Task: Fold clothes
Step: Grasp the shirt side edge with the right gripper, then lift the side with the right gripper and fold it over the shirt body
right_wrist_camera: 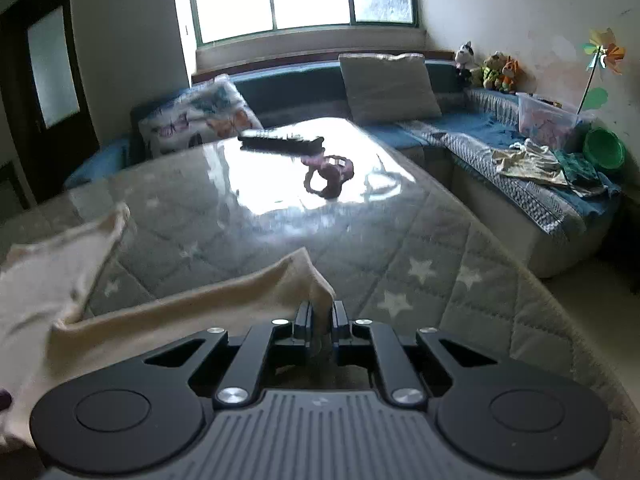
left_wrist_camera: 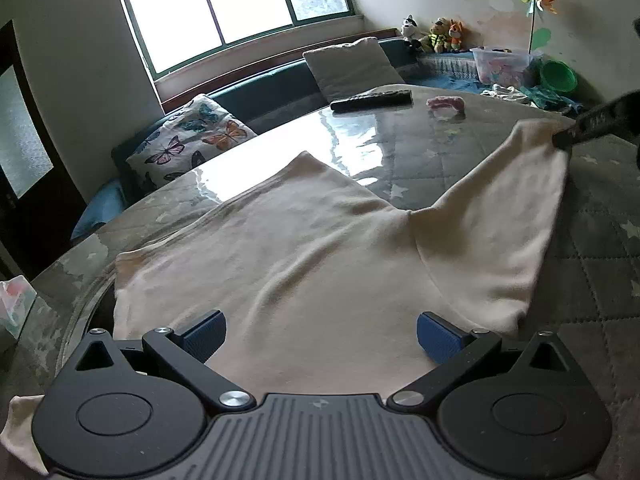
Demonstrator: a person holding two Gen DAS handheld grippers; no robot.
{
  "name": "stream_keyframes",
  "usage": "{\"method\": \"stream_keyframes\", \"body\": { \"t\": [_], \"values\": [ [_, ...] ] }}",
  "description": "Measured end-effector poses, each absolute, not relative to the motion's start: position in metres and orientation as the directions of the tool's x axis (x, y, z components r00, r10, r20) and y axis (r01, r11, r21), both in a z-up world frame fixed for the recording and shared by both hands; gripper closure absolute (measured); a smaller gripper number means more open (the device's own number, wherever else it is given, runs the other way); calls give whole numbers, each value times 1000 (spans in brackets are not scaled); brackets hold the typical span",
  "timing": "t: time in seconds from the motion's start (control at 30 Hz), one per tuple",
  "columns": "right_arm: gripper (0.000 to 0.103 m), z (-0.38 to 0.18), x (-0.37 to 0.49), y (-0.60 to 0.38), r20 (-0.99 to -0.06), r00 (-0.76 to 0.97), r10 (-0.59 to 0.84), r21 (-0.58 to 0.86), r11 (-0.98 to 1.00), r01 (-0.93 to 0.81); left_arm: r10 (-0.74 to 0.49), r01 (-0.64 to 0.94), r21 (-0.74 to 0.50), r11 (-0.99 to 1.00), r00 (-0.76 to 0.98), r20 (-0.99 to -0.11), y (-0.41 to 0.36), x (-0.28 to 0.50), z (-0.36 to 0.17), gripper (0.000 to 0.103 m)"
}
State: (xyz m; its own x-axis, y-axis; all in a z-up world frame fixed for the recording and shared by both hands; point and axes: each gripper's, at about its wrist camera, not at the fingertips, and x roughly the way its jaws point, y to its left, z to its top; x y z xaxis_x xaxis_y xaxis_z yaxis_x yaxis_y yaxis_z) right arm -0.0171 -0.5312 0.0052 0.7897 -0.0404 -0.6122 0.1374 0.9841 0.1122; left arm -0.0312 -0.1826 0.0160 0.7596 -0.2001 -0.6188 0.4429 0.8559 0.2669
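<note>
A cream shirt lies spread on the round glass-topped table. My left gripper hovers open over the near part of the shirt, its blue pads wide apart and nothing pinched between them. One sleeve stretches up to the right, where my right gripper pinches its cuff. In the right wrist view the right gripper is shut on that sleeve's end, with the cloth trailing off to the left.
A black remote control and a pink object lie on the far part of the table. A sofa with a grey cushion and a butterfly cushion curves behind it. A tissue pack is at the left.
</note>
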Motion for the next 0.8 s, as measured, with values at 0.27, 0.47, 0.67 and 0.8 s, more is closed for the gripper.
{"method": "stream_keyframes", "body": {
  "t": [0.27,0.47,0.67,0.8],
  "values": [
    [95,18,-23,-526,-605,796,-26,125,984,126,-210,439,257,861,767,-607,-176,-33,19,0],
    [95,71,-33,-499,-518,854,54,134,991,19,-202,395,238,887,797,-569,-148,-38,30,0],
    [95,127,-38,-436,-454,873,178,94,984,-151,-172,329,211,920,826,-536,-107,-45,36,0],
    [95,144,-36,-381,-445,853,271,69,961,-269,-145,284,199,938,841,-521,-78,-50,37,0]
  ]
}}
